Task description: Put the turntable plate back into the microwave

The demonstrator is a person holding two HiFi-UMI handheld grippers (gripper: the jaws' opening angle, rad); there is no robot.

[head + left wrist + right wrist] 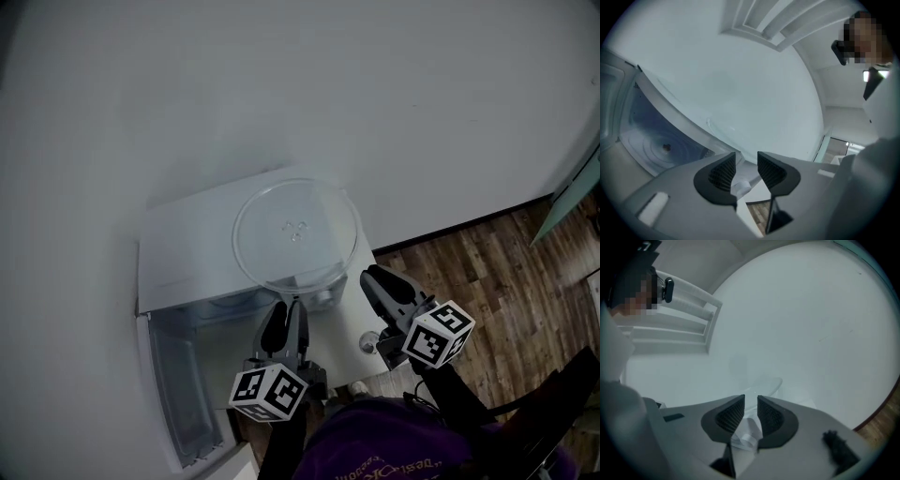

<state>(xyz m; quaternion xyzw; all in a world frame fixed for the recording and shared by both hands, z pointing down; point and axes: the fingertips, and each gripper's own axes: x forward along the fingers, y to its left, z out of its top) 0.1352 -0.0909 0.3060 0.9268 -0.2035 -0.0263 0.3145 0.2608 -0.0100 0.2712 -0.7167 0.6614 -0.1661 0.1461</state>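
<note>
Round clear glass turntable plate [295, 230] sits on top of the white microwave [183, 234], its door [183, 394] open. Left gripper [286, 317] and right gripper [377, 283] hover near it, fingers apart, empty. Pickup step, I'd say: next, clamp the plate's near rim.

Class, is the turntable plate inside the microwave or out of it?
Out: the turntable plate lies on top of the microwave.

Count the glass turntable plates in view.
1. The turntable plate lies flat on top of the microwave, whose door stands open. Part of the cavity is hidden, so another could be inside.
</note>
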